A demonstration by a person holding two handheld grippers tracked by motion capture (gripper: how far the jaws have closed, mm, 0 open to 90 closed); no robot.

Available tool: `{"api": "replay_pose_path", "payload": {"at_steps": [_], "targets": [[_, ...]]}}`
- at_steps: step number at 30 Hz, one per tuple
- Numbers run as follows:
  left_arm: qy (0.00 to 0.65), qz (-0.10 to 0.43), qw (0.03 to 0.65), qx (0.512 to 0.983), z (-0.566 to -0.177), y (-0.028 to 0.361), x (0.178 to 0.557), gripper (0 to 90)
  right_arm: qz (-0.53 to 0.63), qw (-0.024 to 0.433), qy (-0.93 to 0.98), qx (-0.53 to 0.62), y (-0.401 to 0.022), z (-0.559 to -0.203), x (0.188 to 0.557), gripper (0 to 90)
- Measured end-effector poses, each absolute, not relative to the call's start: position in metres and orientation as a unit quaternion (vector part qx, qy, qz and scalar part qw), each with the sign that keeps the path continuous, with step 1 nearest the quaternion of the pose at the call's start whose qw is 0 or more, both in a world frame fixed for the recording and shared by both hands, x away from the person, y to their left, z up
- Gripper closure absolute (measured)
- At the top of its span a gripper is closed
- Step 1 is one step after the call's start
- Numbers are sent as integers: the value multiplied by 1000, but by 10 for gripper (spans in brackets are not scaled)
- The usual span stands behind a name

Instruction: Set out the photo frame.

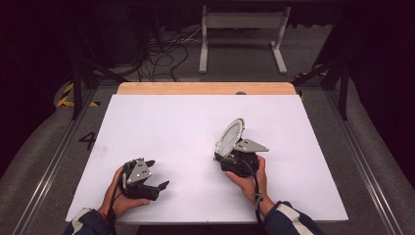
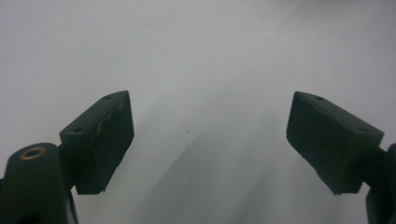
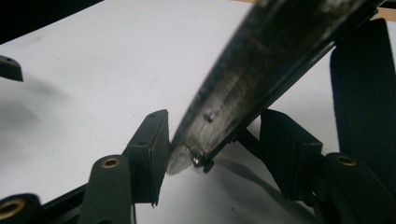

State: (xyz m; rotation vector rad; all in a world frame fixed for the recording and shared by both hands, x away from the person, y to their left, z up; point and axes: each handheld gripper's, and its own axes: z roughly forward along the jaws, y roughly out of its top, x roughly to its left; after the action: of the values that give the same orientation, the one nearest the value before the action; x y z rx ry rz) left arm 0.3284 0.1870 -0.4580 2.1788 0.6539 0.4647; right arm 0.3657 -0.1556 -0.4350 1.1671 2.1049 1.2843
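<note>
An oval mirror-like disc (image 1: 230,137) with a studded rim stands tilted on the white board (image 1: 171,122), right of centre. Its lower edge sits between the jaws of my right gripper (image 1: 222,155), which a hand holds from behind. In the right gripper view the disc (image 3: 261,79) runs slantwise up from the jaws of that gripper (image 3: 215,121). The left pad (image 3: 152,154) is against its rim, while the right pad (image 3: 285,149) stands apart with a gap. My left gripper (image 1: 158,174) rests at the board's front left. It is wide open (image 2: 210,126) over bare board.
A wooden table edge (image 1: 205,88) shows behind the white board. Beyond it on the floor are loose cables (image 1: 166,54) and a white frame stand (image 1: 242,22). Metal rails (image 1: 362,161) run along both sides of the table.
</note>
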Motion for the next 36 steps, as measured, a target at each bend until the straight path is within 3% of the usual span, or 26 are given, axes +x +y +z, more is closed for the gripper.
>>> {"api": "replay_pose_path", "payload": {"at_steps": [7, 13, 24, 30, 36], "targets": [[257, 183, 397, 862, -458, 186, 328, 155, 464, 205, 746, 431, -156, -436, 366, 479], [258, 183, 400, 860, -457, 187, 328, 155, 468, 183, 749, 432, -162, -436, 365, 591], [253, 180, 407, 859, -455, 184, 331, 155, 471, 164, 760, 416, -176, -433, 359, 690], [250, 179, 409, 859, -455, 182, 332, 155, 468, 169, 764, 410, -179, -433, 356, 682], [247, 180, 405, 862, -455, 181, 332, 155, 462, 172, 764, 416, -175, -438, 358, 597]]}}
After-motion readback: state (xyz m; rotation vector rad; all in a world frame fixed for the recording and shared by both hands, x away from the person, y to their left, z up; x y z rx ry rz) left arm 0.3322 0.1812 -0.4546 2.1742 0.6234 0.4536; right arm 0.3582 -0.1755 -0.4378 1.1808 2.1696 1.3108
